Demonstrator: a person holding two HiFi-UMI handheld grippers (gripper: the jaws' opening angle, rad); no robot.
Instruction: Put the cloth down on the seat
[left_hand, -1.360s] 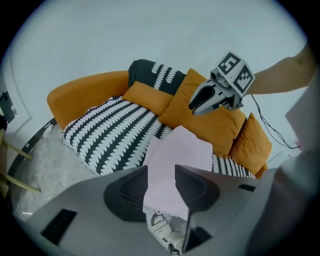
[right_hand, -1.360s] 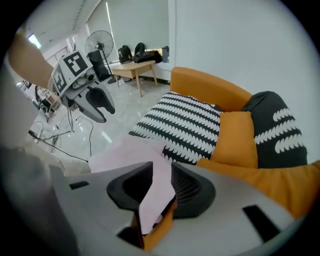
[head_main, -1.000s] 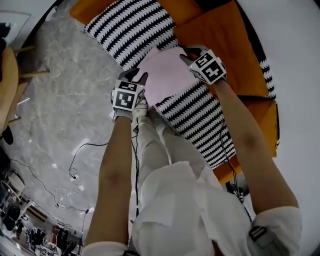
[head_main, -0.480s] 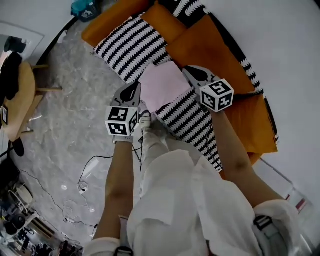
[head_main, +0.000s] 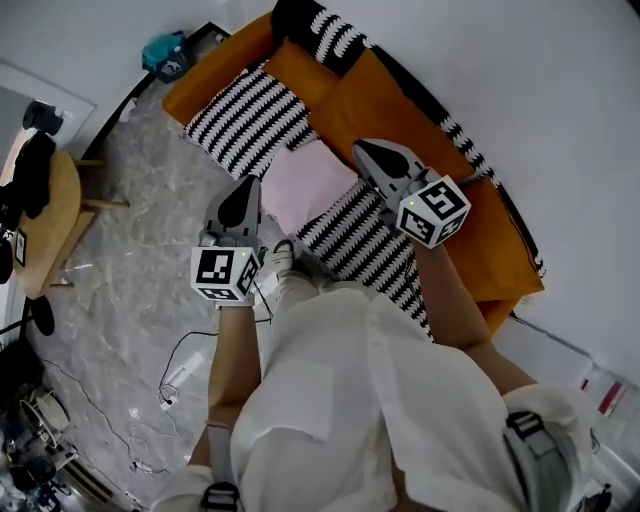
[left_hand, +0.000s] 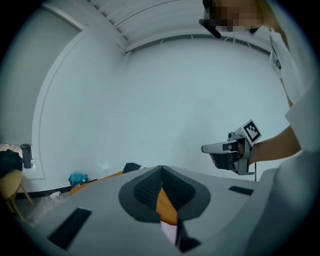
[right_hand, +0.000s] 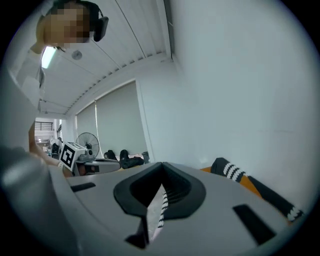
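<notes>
**Pink cloth lies on the sofa, both grippers shut and empty**

From where I stand, the pink cloth (head_main: 305, 180) is down flat on the seat of the orange sofa (head_main: 215, 70). It sits between a black-and-white striped cushion (head_main: 245, 115) on one side and a striped throw (head_main: 365, 240) on the other, and its near edge reaches the front of the seat.

The person (head_main: 350, 400), dressed in white, stands right at the sofa's front and holds a tool out in each hand. The left gripper (head_main: 243, 195) points over the grey marbled floor (head_main: 140, 220), just beside the cloth's left edge. In its own view the left gripper (left_hand: 161, 172) has its two dark pads pressed together at the tips with nothing caught between them. Only a sliver of orange seat and pink fabric shows through the slot below.

The right gripper (head_main: 372, 155) hangs over the cloth's far right corner, near the orange back cushion. Its own view shows the right gripper (right_hand: 162, 172) with its jaws closed tip to tip and empty, with striped fabric visible through the gap beneath. Both tools face a plain white wall (left_hand: 165, 100).

A round wooden table (head_main: 50, 220) stands well off to the left, and thin cables (head_main: 170, 350) trail across the floor by the person's feet.
</notes>
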